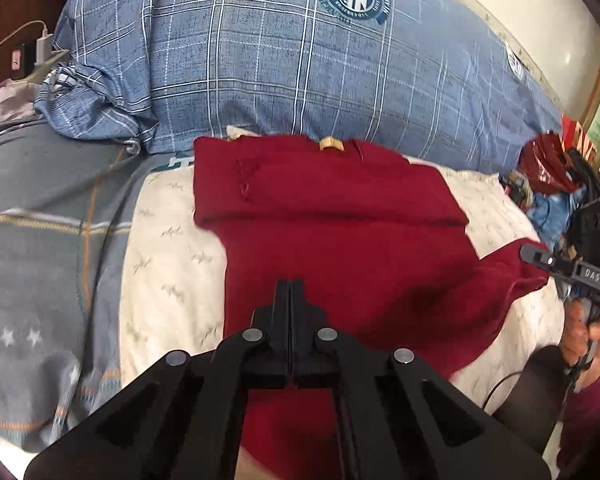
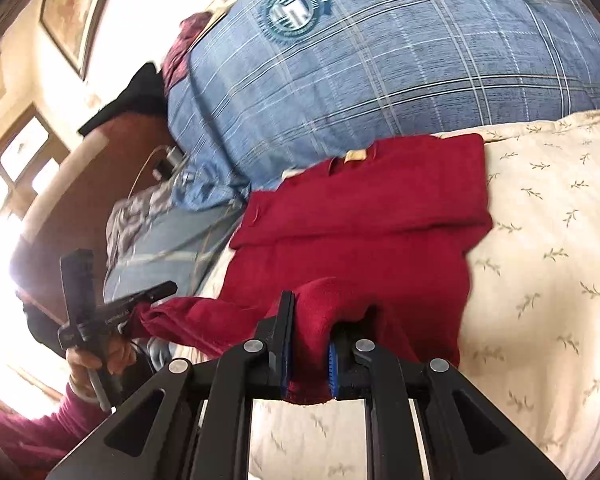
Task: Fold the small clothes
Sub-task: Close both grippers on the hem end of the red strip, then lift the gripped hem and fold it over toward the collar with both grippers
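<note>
Bed (image 1: 168, 240): cream leaf-print sheet, on which the task item is being carried.
Quilt (image 1: 300, 60): blue plaid, badge-printed, being piled along the far side of the bed, just behind the garment.
Garment (image 1: 340, 240): red knit, being laid flat mid-sheet, top part folded over, tan label (image 1: 331, 144) at its far edge; two near corners are being lifted.
Right gripper (image 2: 310, 344): a thick bunch of the garment's hem is being clamped between its blue-padded fingers (image 2: 286, 344), which are being kept slightly apart by the cloth.
Left gripper (image 1: 291, 300): fingers are being pressed fully together; in the right view a stretched corner of the garment is being gripped at their tip.
</note>
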### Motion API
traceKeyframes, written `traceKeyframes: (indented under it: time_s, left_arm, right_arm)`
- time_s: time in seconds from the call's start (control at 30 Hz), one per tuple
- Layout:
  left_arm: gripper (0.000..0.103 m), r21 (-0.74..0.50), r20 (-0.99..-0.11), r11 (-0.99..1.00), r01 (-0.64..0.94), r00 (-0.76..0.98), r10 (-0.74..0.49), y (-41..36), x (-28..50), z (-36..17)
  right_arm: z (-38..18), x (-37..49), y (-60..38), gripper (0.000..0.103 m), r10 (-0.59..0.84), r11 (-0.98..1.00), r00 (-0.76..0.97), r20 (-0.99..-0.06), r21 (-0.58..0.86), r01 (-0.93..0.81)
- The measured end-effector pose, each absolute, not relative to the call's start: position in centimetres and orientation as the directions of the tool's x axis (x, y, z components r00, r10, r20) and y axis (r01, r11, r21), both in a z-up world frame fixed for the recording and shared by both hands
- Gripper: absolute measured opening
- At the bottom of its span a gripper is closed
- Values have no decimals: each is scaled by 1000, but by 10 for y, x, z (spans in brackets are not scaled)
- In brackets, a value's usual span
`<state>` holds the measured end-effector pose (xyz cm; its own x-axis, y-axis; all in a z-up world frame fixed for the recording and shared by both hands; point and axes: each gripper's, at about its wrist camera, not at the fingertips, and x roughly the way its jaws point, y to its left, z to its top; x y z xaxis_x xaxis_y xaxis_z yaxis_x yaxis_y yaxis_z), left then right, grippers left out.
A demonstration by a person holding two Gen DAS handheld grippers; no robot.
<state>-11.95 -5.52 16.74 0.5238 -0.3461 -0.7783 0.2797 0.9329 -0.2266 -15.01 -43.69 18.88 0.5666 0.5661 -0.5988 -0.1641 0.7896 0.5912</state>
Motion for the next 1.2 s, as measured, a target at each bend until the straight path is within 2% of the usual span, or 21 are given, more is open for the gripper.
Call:
traceKeyframes:
  time_s: [0.2,0.33,0.37,0.4,0.43,0.47,0.5,0.63,0.83,1.03,1.2]
  left_arm:
    - [0,-223,-791,939,261,514,-331,-57,-101,157]
    - [1,-304,-802,929,211,469,-369,-46,-106,153]
    - [8,-337,-804,919,205,445,-394,-41,-111,151]
    - [23,-357,-805,913,199,431,-409,-38,-116,149]
    - [34,-368,-809,911,187,418,-413,-34,-123,147]
    - [53,-375,-812,909,179,410,-416,-33,-130,144]
    - [58,-386,-812,906,173,402,-423,-31,-138,142]
    - [58,-433,-839,891,137,300,-453,-21,-170,124]
    - [58,-524,-824,841,138,166,-541,-35,-205,97]
    - [58,-610,-771,793,17,217,-598,-38,-198,83]
    - [58,-635,-743,772,8,268,-614,-47,-190,79]
  right_arm:
    - [183,-130,-435,13,557,792,565,-609,594,-140]
    - [180,-127,-436,13,549,800,557,-624,585,-134]
    - [180,-126,-436,13,548,801,555,-626,584,-132]
    - [179,-126,-437,13,550,800,552,-626,585,-133]
    - [178,-126,-437,13,552,800,550,-627,585,-136]
    - [177,-127,-437,13,552,800,550,-627,584,-136]
    - [177,-127,-437,13,553,799,550,-626,586,-137]
    - [173,-128,-440,13,563,791,544,-622,596,-138]
    - [171,-129,-441,13,571,788,537,-622,598,-145]
    - [173,-133,-440,13,572,786,537,-619,602,-143]
    - [171,-135,-441,13,569,786,537,-623,605,-131]
